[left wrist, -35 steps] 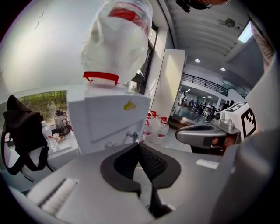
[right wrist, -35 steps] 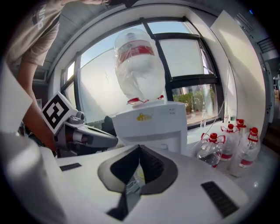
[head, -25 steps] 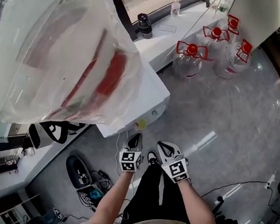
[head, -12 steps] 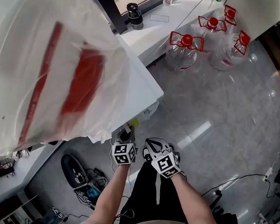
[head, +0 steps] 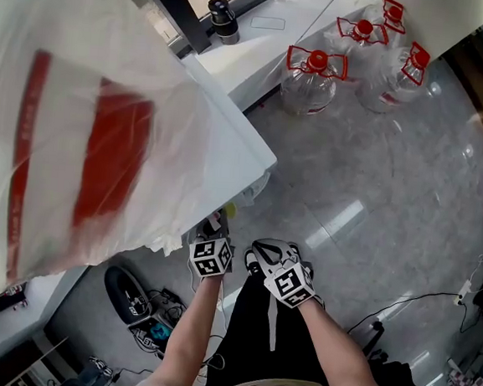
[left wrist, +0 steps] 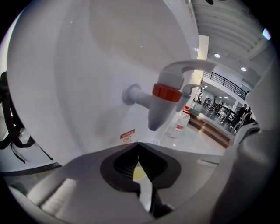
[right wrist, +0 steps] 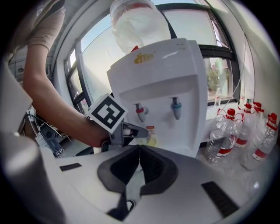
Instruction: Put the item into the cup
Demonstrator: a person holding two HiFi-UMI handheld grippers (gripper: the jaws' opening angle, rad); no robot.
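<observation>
**Both grippers idle in front of the water dispenser; no cup in sight**

Over the last second almost nothing has moved except my view. The head camera has swung a little, so the big clear bottle [head: 79, 132] with its red label fills more of the left side. The two grippers have kept their place low in front of the white water dispenser [right wrist: 175, 78].

The left gripper [left wrist: 138, 146] sits just below the tap with the red collar [left wrist: 166, 92], pointing at the dispenser's front panel. Its fingers are drawn together at the tips. A small pale yellow thing [left wrist: 139, 173] shows in the slit between them, and I read it as pinched there. I take it to be the item, though too little of it shows to name it.

The right gripper [right wrist: 139, 148] hangs just beside the left one, a little further from the dispenser. Its fingers are closed on nothing, with only floor showing through the gap.

Several plastic water jugs [head: 315, 77] with red caps stand on the grey floor [head: 350, 197], well apart from both grippers.

I can see no cup in any view, so I judge that the task has not advanced. The item has nowhere to go until a cup is found.
</observation>
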